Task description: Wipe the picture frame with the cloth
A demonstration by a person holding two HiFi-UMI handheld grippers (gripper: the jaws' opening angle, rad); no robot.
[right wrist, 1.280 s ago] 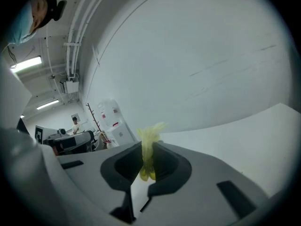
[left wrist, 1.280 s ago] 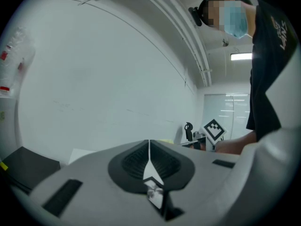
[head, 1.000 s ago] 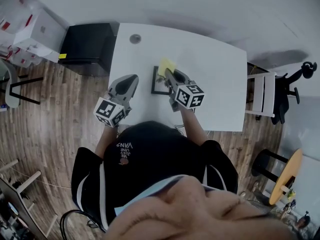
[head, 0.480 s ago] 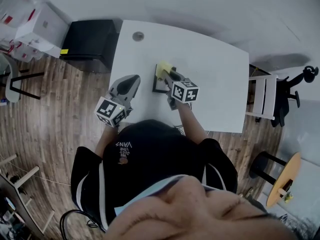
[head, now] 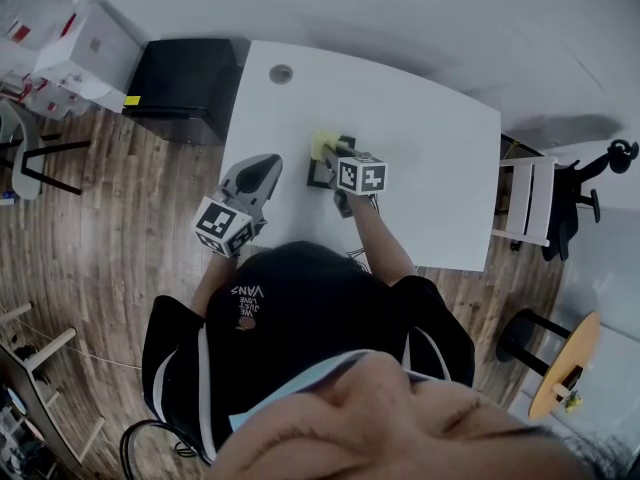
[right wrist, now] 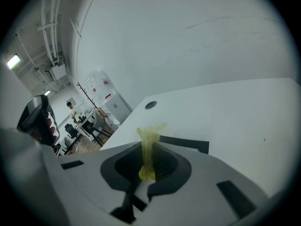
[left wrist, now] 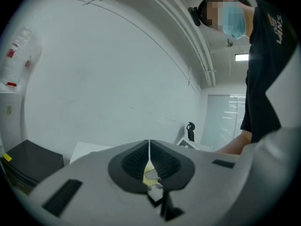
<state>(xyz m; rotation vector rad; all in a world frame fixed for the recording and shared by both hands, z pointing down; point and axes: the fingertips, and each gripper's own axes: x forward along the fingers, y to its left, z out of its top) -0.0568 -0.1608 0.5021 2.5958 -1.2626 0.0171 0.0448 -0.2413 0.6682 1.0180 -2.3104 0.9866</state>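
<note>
**A:** Two grippers are in view. What does each one hold?

**B:** The right gripper (right wrist: 146, 158) has its jaws pinched on a yellow cloth (right wrist: 148, 136), which stands up between them in a bunched strip. The left gripper (left wrist: 149, 157) has its jaws pressed together with nothing between them.

**A:** And where is the picture frame?

**B:** In the head view, the dark picture frame (head: 316, 175) lies flat on the white table (head: 430, 138), just left of the picture's middle. The cloth sits over the frame's upper left corner, though I cannot tell if they touch. The left gripper is lower left of the frame, apart from it, near the table's edge. A black cabinet (head: 185, 88) stands at the upper left.
</note>
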